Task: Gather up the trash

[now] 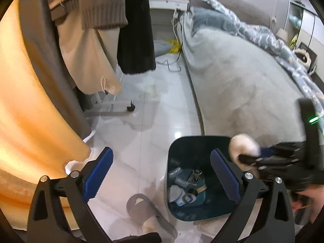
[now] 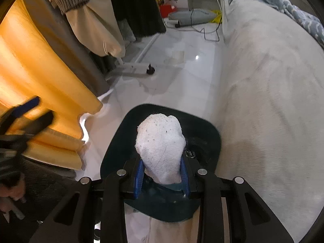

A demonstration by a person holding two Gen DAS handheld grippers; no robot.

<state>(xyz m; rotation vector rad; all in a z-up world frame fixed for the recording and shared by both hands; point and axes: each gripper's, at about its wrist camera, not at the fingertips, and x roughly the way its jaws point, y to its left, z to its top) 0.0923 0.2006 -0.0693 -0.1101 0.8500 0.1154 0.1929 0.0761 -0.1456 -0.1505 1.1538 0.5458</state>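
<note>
A dark teal trash bin (image 1: 212,208) stands on the pale floor beside the bed, with several scraps of trash (image 1: 186,186) at its bottom. My left gripper (image 1: 162,151) is open wide above the floor and the bin's left side, nothing between its blue pads. My right gripper (image 1: 251,155) comes in from the right over the bin's rim, shut on a white crumpled wad (image 1: 243,144). In the right wrist view the wad (image 2: 160,141), speckled with dark bits, is pinched in the right gripper (image 2: 162,160) directly over the bin (image 2: 212,133). The left gripper (image 2: 37,111) shows blurred at the left.
A grey slipper (image 1: 145,208) lies on the floor left of the bin. The grey-covered bed (image 1: 243,81) borders the right side. An orange curtain (image 1: 24,101) and a wheeled clothes rack (image 1: 130,107) with hanging garments stand left. Cables (image 1: 172,64) trail on the far floor.
</note>
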